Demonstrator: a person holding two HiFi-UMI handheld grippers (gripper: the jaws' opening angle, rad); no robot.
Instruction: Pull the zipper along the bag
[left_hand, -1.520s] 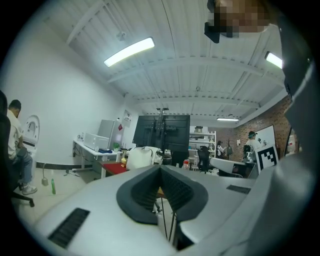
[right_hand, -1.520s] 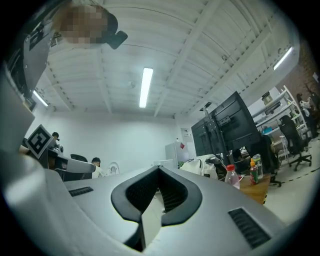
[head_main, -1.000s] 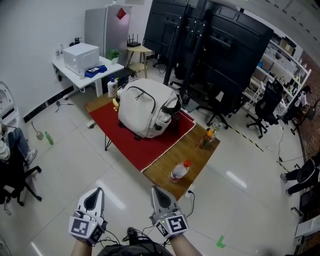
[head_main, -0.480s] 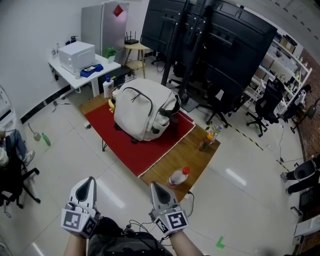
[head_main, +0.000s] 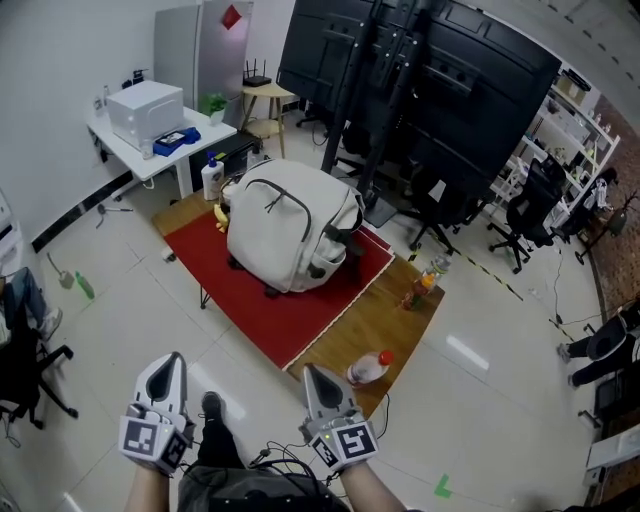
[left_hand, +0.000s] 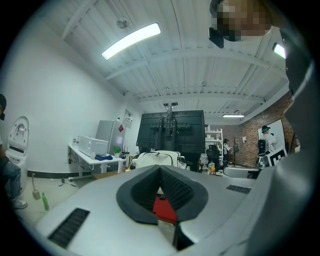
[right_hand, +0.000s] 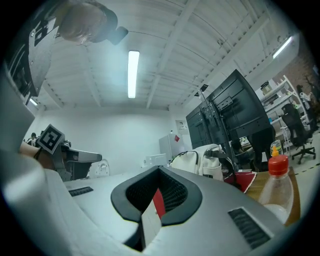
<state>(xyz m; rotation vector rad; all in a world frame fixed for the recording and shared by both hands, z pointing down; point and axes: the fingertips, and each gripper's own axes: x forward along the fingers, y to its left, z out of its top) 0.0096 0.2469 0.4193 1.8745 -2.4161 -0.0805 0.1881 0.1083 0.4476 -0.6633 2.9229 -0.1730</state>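
A cream-white backpack (head_main: 290, 222) stands on a red cloth (head_main: 262, 300) on a low wooden table (head_main: 395, 320), well ahead of me. It also shows small in the left gripper view as the backpack (left_hand: 157, 159) and in the right gripper view as the backpack (right_hand: 200, 160). My left gripper (head_main: 168, 372) and right gripper (head_main: 318, 380) are held low near my body, over the floor, short of the table. Both are shut with nothing between the jaws. The zipper itself is too small to make out.
A plastic bottle with a red cap (head_main: 368, 370) lies at the table's near corner, close to the right gripper. Drink bottles (head_main: 425, 280) stand at the right corner. A white desk with a printer (head_main: 145, 105), black equipment racks (head_main: 420, 90) and office chairs (head_main: 520, 215) ring the table.
The view has shifted a little nearer the table and the left gripper moved slightly left and up. A shoe now shows on the floor between the grippers. Both stay shut.
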